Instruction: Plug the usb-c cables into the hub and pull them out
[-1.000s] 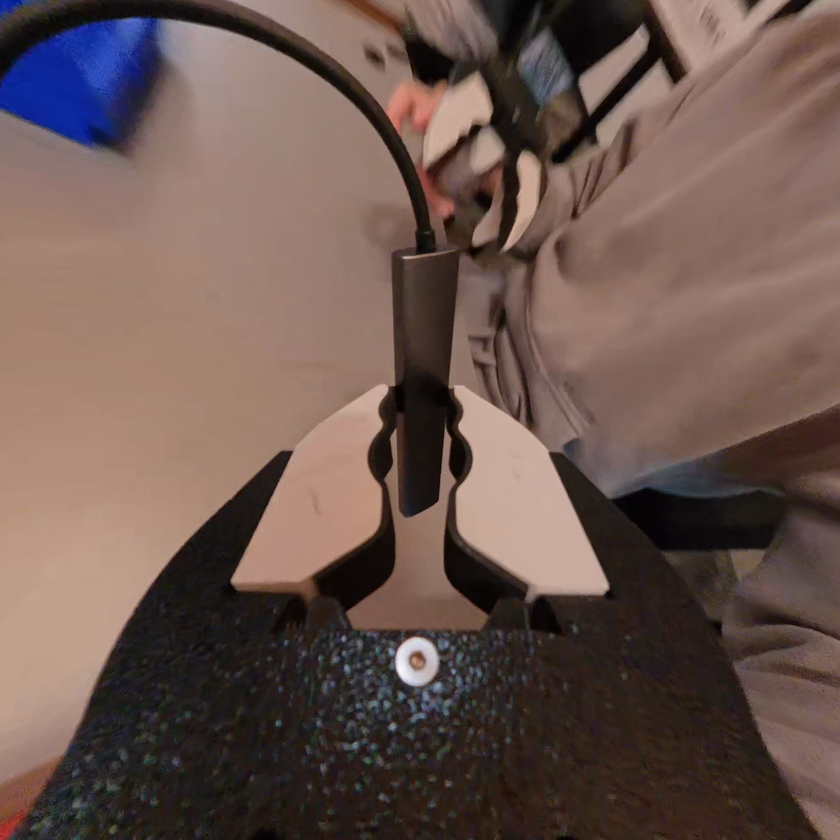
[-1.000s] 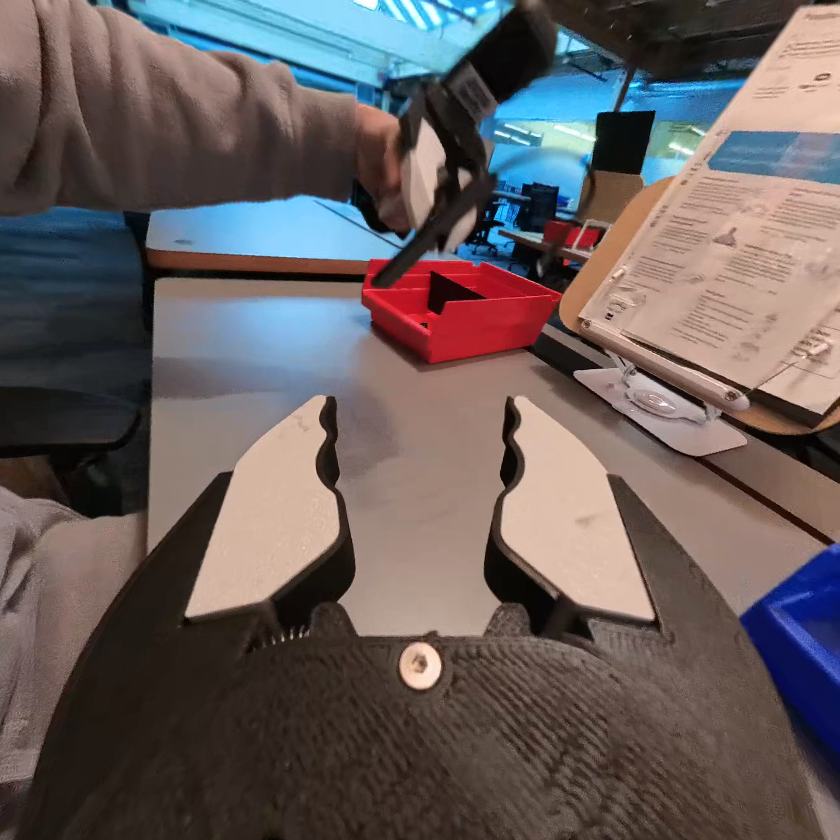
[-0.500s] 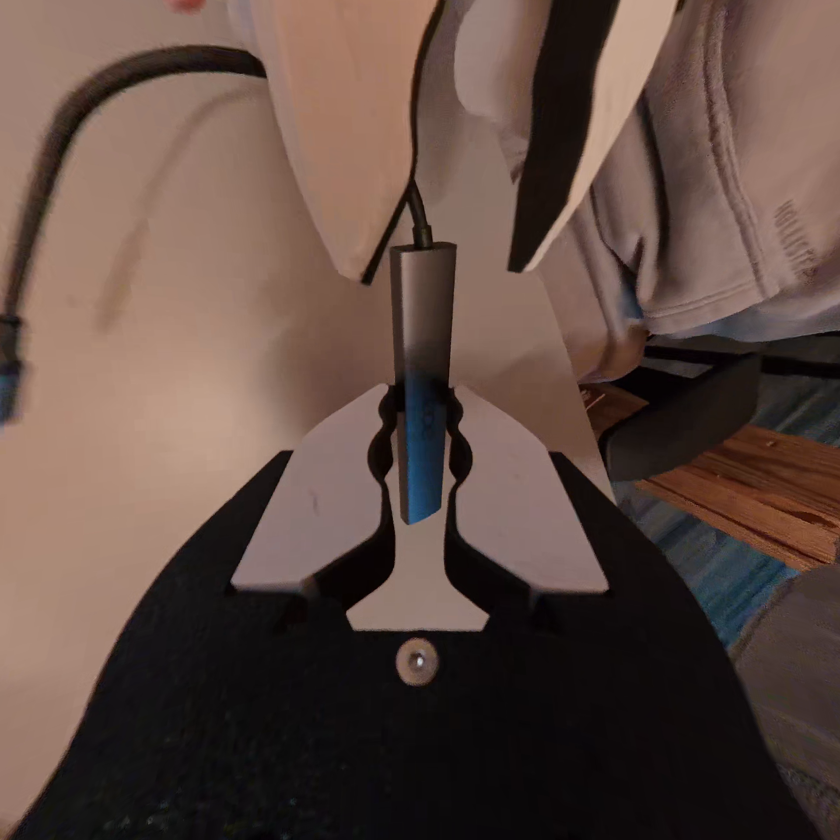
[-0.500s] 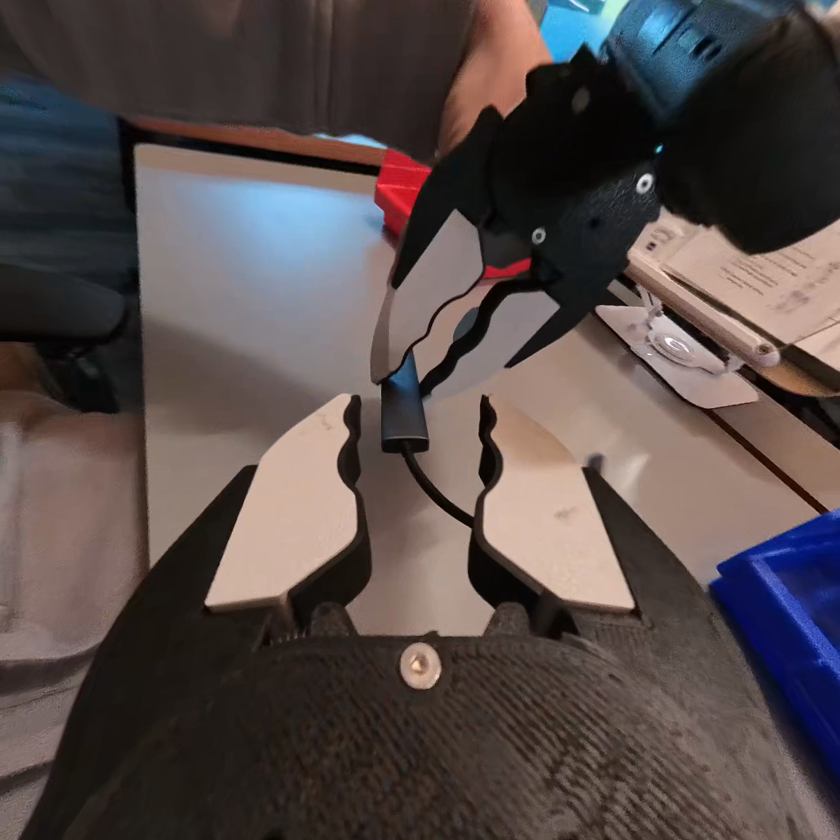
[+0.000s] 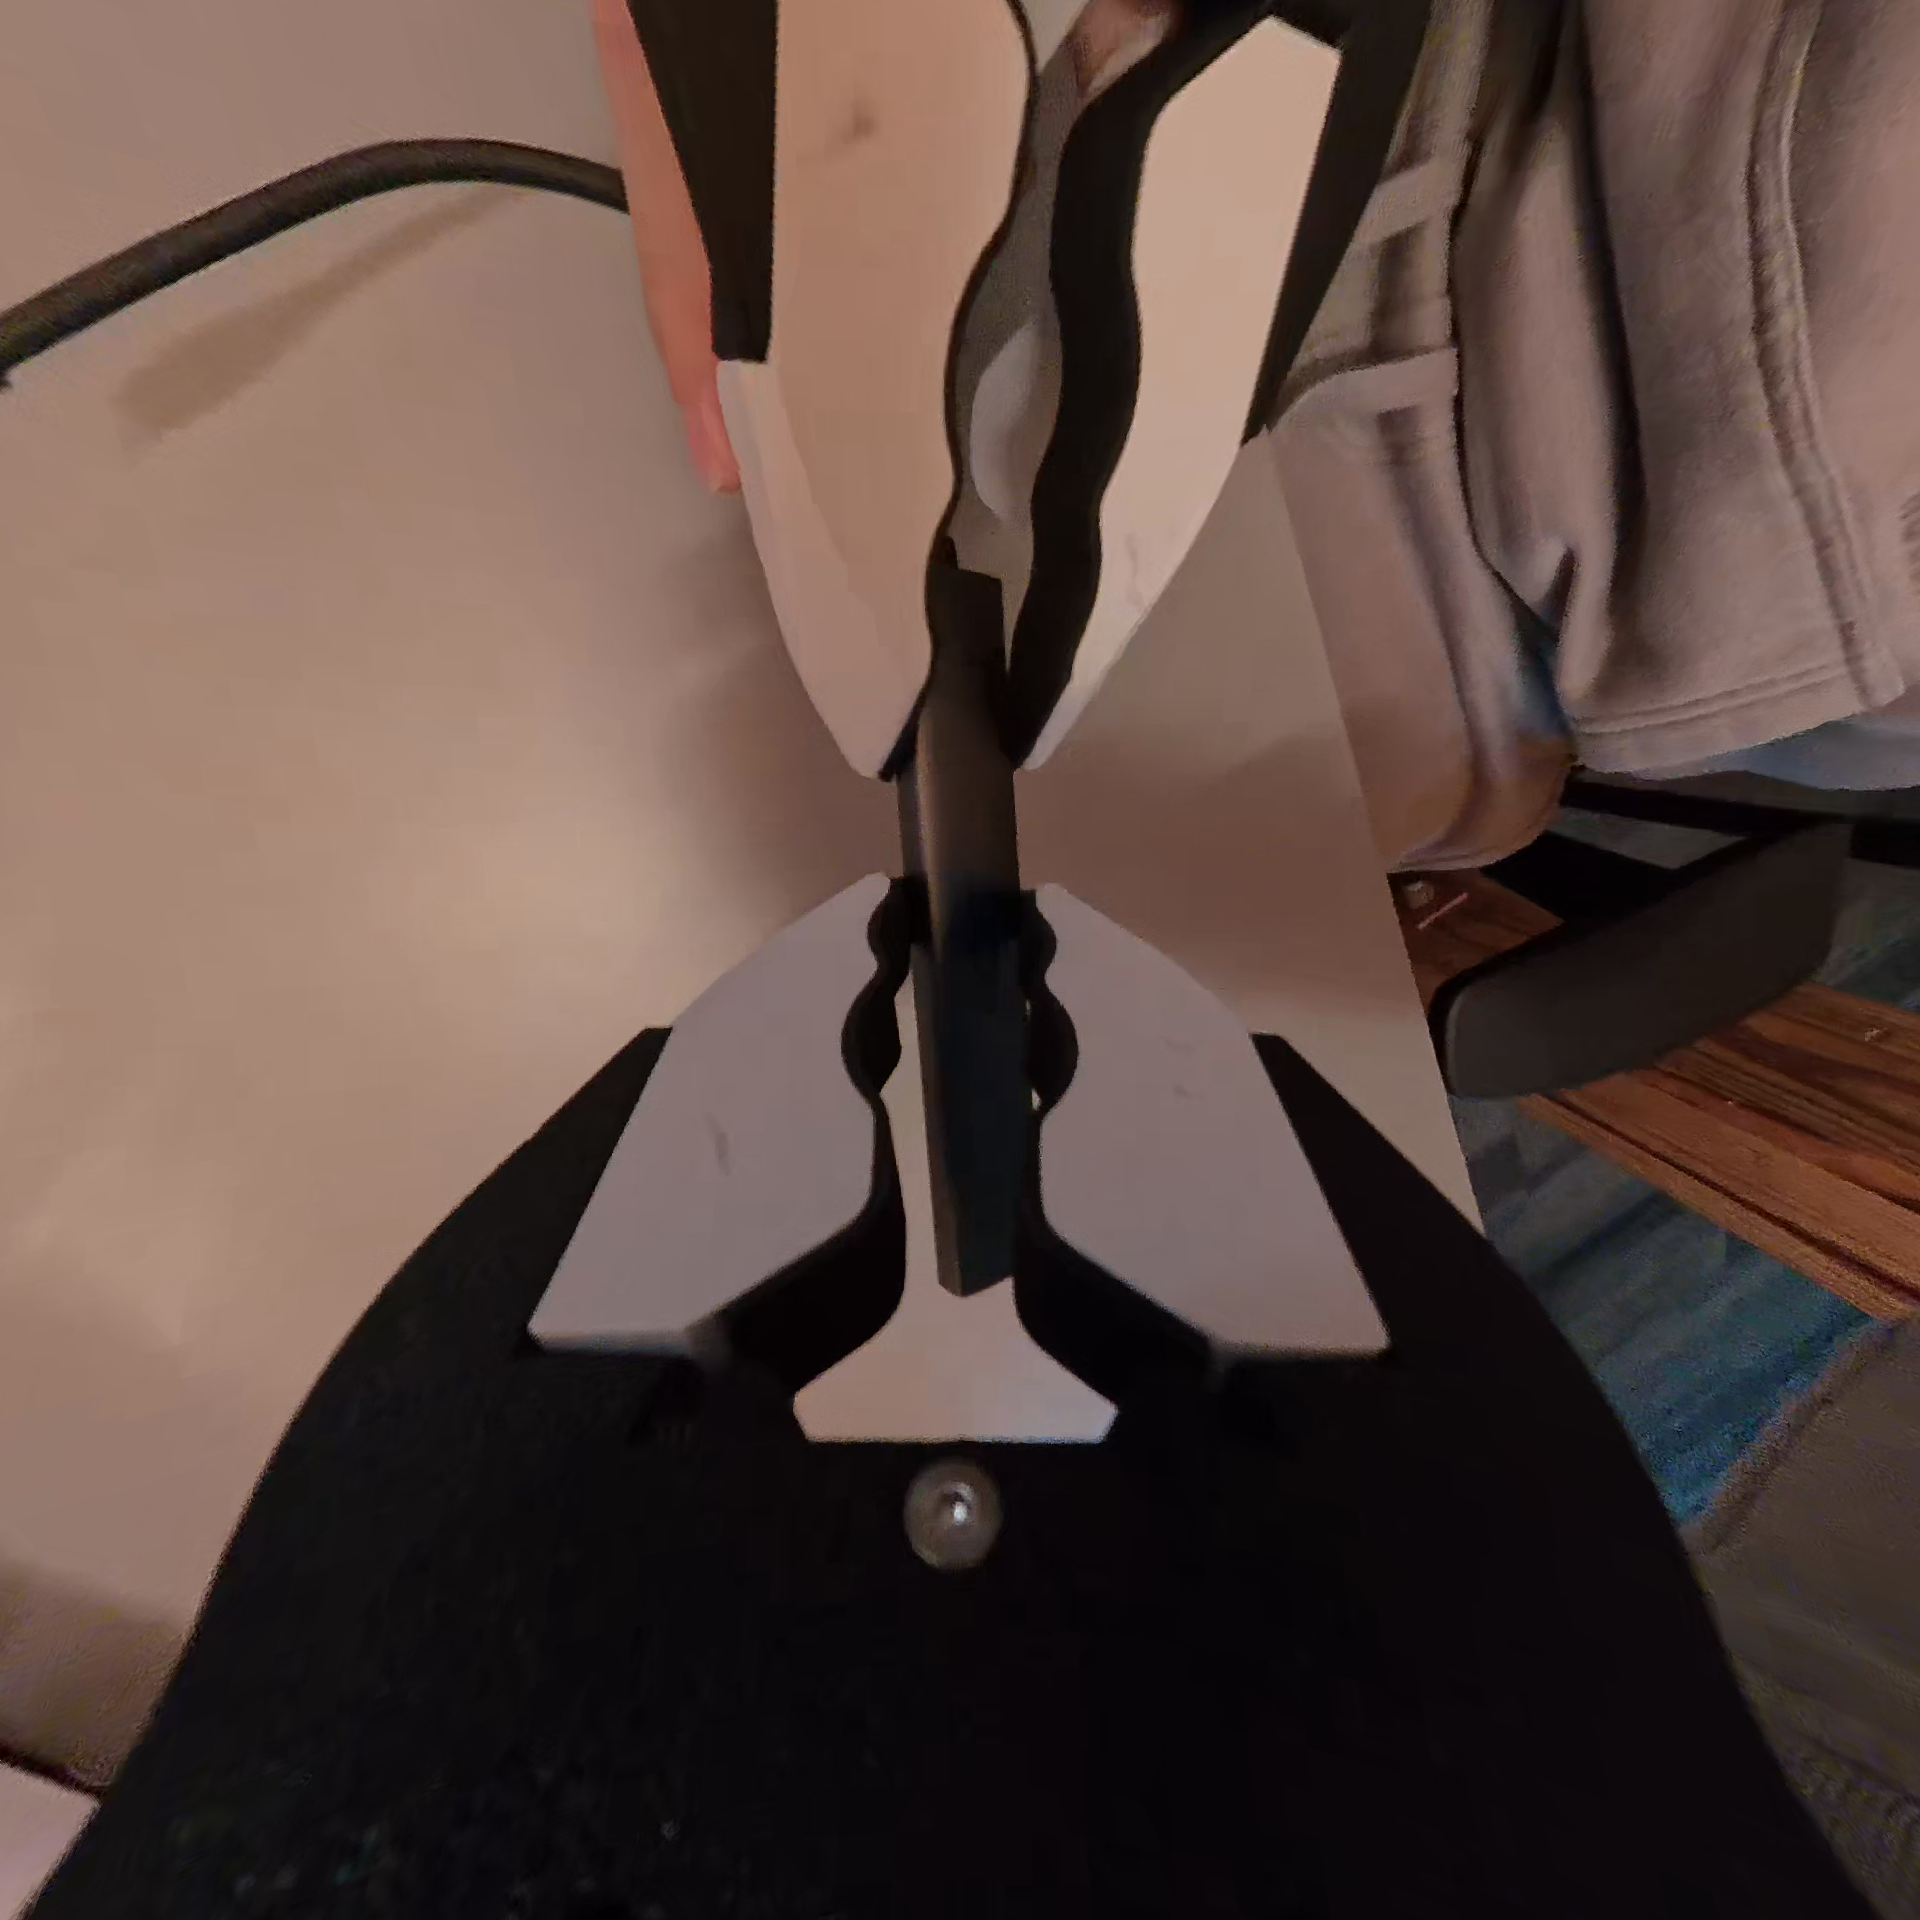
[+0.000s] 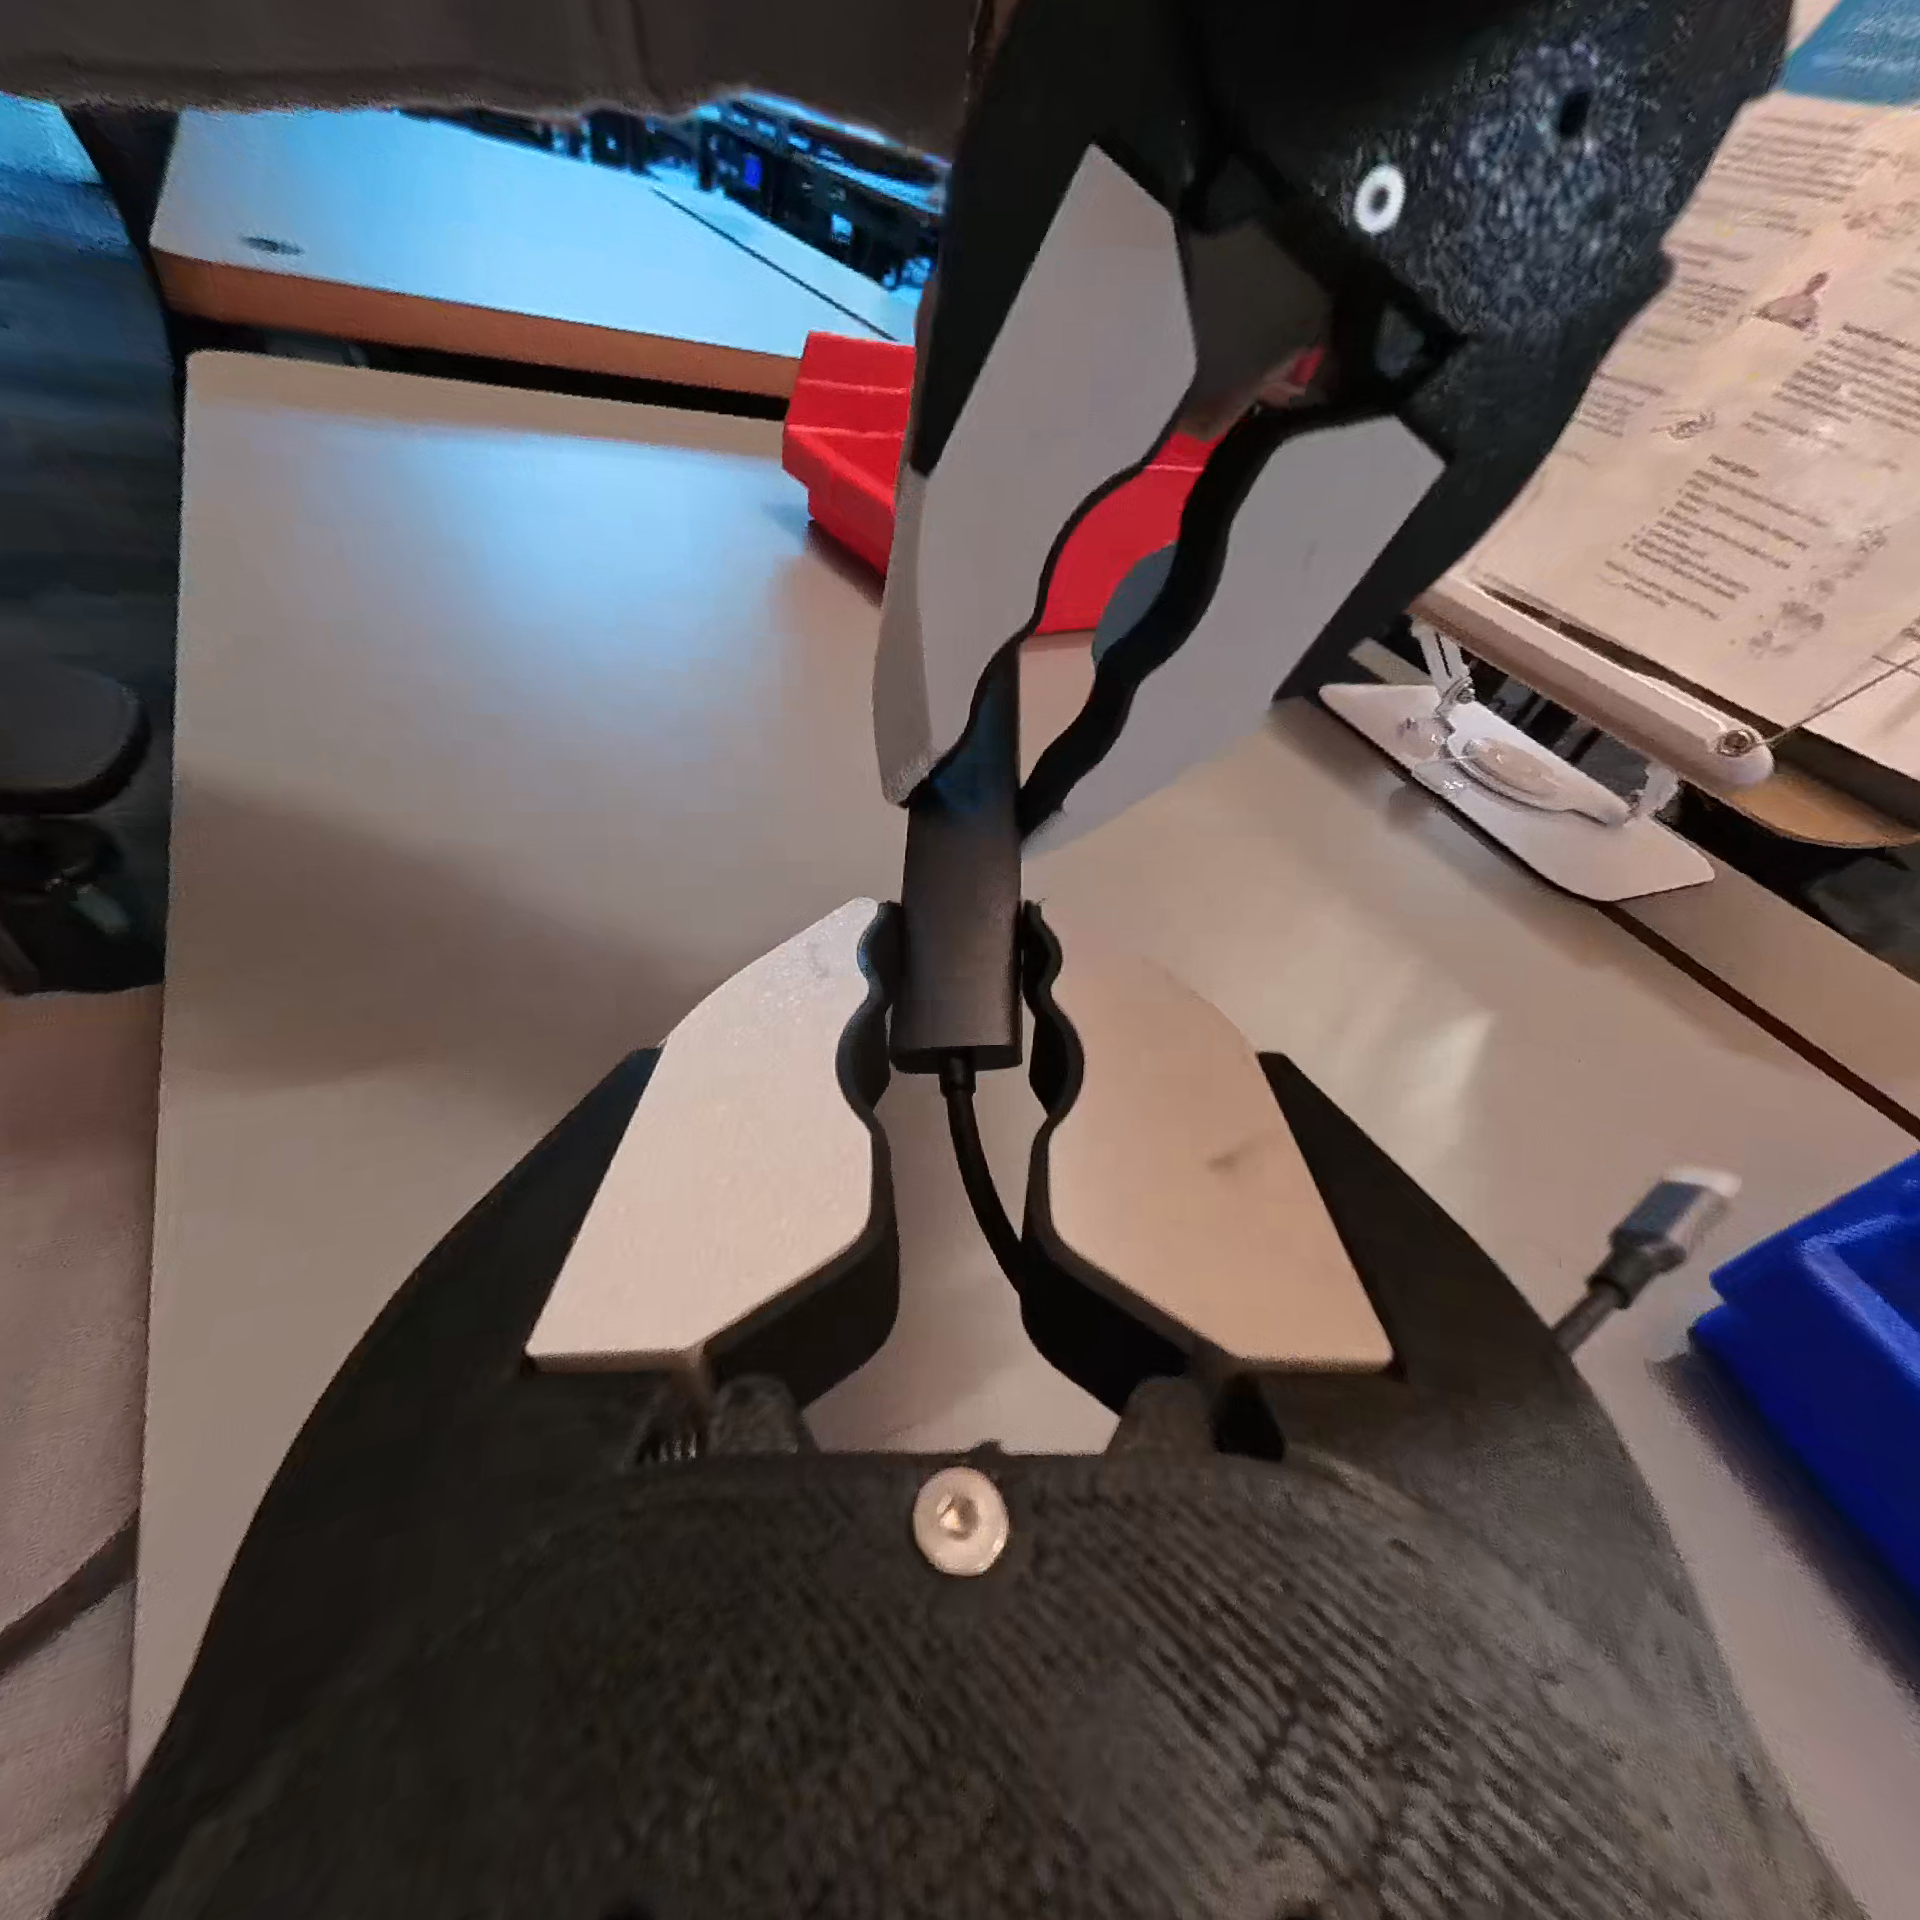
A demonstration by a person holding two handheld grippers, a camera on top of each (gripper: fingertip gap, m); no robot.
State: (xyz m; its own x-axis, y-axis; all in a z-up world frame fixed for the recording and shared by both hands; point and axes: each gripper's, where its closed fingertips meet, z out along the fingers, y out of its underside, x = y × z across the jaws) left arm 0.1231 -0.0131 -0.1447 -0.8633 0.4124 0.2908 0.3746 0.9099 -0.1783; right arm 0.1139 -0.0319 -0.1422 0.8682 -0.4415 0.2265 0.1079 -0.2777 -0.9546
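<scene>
A slim dark grey hub [image 5: 966, 1091] is held in the air above the table between both grippers. My left gripper [image 5: 961, 909] is shut on one end of it. My right gripper [image 6: 956, 925] is shut on the other end [image 6: 956, 966], where the hub's own black cable [image 6: 977, 1174] comes out and runs back between the fingers. Each gripper shows in the other's view, coming in from the top: the right one [image 5: 956, 748] and the left one [image 6: 956, 779]. A loose USB-C plug [image 6: 1662, 1216] lies on the table at the right.
A blue bin [image 6: 1829, 1351] stands at the right edge by the plug. A red tray [image 6: 862, 457] sits farther back. A document stand [image 6: 1507, 769] with a printed sheet is at the right. A black cable [image 5: 312, 197] curves over the table. A grey sleeve [image 5: 1662, 416] and chair arm [image 5: 1662, 977] are close. My left and right fingertips are right by each other.
My right gripper has moved in toward the hub and closed on its cable end. My left gripper has kept its hold on the hub throughout.
</scene>
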